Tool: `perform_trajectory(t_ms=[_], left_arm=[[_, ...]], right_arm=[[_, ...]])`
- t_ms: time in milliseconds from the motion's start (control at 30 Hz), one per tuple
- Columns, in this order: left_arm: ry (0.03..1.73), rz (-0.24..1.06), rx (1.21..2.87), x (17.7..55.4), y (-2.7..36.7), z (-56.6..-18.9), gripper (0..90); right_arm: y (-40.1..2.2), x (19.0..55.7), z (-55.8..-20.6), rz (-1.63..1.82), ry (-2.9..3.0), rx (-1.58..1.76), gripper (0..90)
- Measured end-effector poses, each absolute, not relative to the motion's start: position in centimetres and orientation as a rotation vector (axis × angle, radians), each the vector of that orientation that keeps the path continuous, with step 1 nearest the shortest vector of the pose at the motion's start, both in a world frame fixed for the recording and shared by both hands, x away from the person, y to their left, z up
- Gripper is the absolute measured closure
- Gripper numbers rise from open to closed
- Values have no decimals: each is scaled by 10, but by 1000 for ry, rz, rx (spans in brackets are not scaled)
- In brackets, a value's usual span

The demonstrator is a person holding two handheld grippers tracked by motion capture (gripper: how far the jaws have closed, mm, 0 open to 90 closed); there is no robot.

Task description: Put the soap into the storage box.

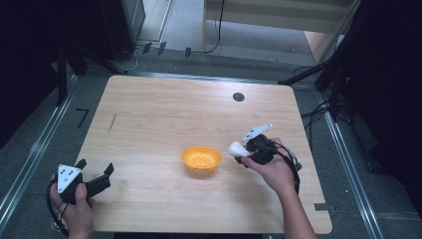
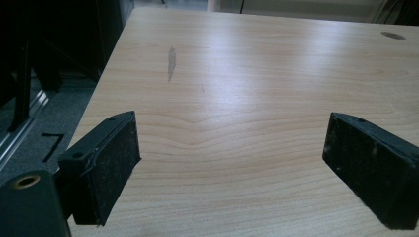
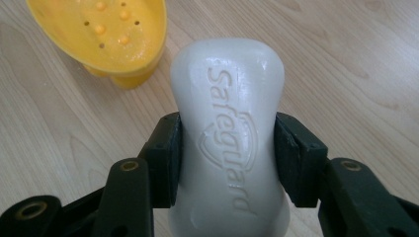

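While your right gripper [image 3: 227, 163] clamps the soap bar [image 3: 228, 133] at its waist beside the yellow dish [image 1: 201, 160] | soap: hard, slick, keep mid-bar hold | left gripper [image 2: 230, 170] idle, gaping over table [image 2: 257, 74].

- One white soap bar [image 3: 228, 133], at 3 o'clock of the dish
- One yellow dish [image 1: 201, 159]
- Two grippers: left [image 1: 94, 171], right [image 1: 244, 154]
- One table [image 1: 164, 114]

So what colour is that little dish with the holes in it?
The dish is yellow-orange, holes and bumps included. The right gripper view shows it best, close up.
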State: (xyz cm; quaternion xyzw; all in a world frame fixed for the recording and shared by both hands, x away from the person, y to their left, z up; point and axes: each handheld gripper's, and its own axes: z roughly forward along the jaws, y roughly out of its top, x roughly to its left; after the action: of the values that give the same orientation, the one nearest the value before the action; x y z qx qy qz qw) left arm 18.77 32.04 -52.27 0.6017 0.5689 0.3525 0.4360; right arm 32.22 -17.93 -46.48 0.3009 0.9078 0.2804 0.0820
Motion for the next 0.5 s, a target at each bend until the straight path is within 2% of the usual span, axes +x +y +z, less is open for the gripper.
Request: perform_trajectory(t_ms=[500], left_arm=[[1417,873,1494,188,320,-523,79]], right_arm=[[-150,324,-445,890,2741,750,503]])
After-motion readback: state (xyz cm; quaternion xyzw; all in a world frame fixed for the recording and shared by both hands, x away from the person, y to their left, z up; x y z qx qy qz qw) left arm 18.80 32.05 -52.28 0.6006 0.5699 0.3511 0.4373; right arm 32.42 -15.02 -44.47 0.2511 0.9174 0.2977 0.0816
